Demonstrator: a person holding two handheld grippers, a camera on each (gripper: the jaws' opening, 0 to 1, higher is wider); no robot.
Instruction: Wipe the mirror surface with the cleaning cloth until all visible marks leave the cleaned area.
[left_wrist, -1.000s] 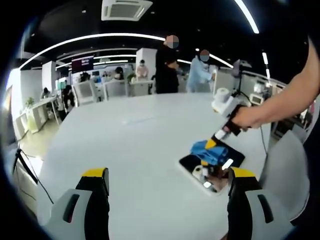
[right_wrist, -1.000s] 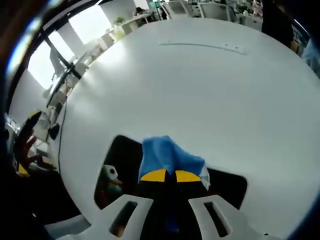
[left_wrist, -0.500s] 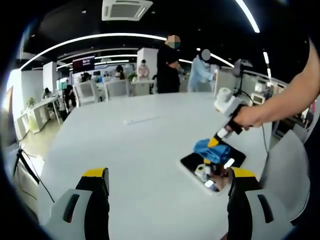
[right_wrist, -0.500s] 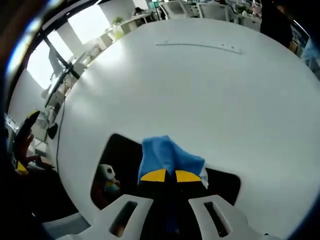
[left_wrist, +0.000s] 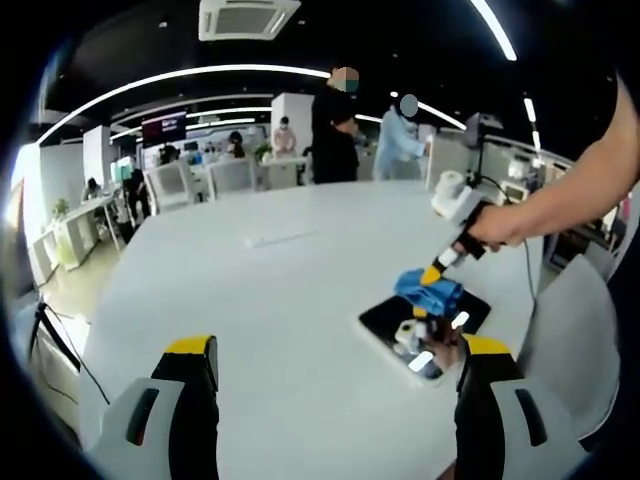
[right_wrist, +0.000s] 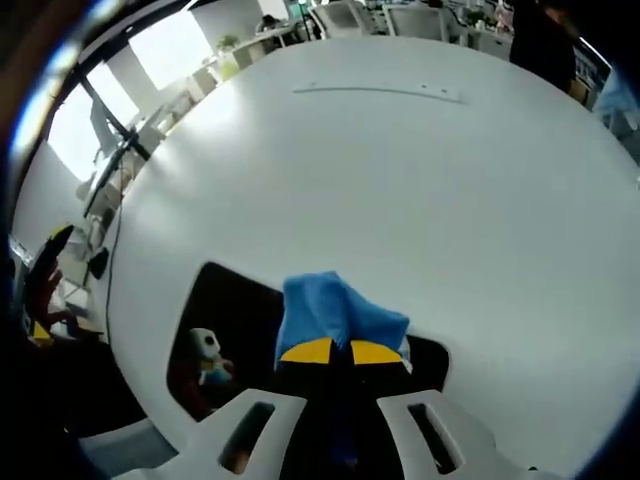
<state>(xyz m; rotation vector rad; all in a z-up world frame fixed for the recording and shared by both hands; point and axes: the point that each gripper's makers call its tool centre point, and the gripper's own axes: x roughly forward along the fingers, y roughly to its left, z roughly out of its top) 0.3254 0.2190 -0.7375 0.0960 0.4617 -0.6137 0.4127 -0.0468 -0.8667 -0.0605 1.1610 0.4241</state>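
**Mirror wipe under way**

The left gripper (left_wrist: 335, 375) idles, fingers apart. On the white bench (left_wrist: 260, 290), the mirror (left_wrist: 425, 320) lies under the blue cloth (right_wrist: 335, 310), clamped by the right gripper (right_wrist: 332, 352). Best press flat and overlap strokes.

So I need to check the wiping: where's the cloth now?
The blue cloth is clamped in the right gripper, pressed on the mirror near the white table edge.

My worktop (left_wrist: 260, 290) is a broad, round-edged white surface. The dark mirror (right_wrist: 235, 320) lies flat on it close to the near edge, with the blue cleaning cloth (right_wrist: 330, 315) bunched on the mirror. A faint thin seam (right_wrist: 378, 92) crosses the worktop well beyond the mirror.
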